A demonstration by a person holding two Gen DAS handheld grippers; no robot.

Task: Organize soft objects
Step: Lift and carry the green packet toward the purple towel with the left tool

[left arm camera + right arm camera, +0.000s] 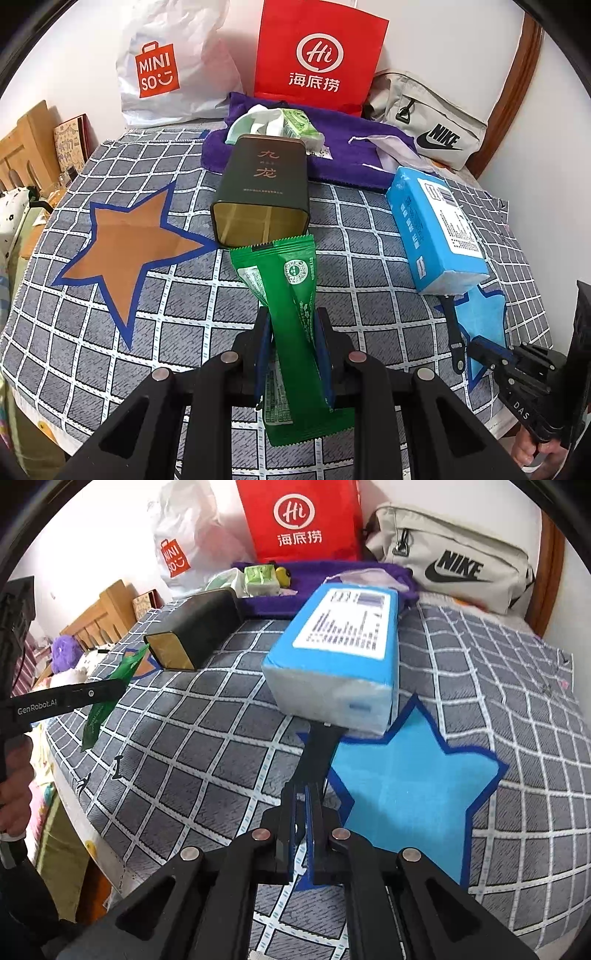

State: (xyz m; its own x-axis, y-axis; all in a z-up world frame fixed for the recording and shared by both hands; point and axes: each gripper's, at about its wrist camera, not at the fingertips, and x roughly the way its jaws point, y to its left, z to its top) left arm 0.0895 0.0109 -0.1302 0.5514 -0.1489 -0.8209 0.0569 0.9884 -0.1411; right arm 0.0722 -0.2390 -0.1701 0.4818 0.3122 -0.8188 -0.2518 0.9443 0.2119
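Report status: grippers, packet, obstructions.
Left gripper shut on green packet. Right gripper shut, empty. Packet's tip at open tin. Nothing between.

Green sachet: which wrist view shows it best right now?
The left wrist view. There the green sachet stands centred, pinched between the left tongs, its top pointing at the open tin. The right wrist view catches only a sliver of it at the left edge, partly behind the other tool.

We take this for a home bedroom: a bed with a checked grey cover (177, 295), a wooden headboard (107, 609) at its left, and behind the cover, against the white wall, a MINISO shopping bag (162, 70), a red paper bag (317, 55) and a Nike pouch (432, 122).
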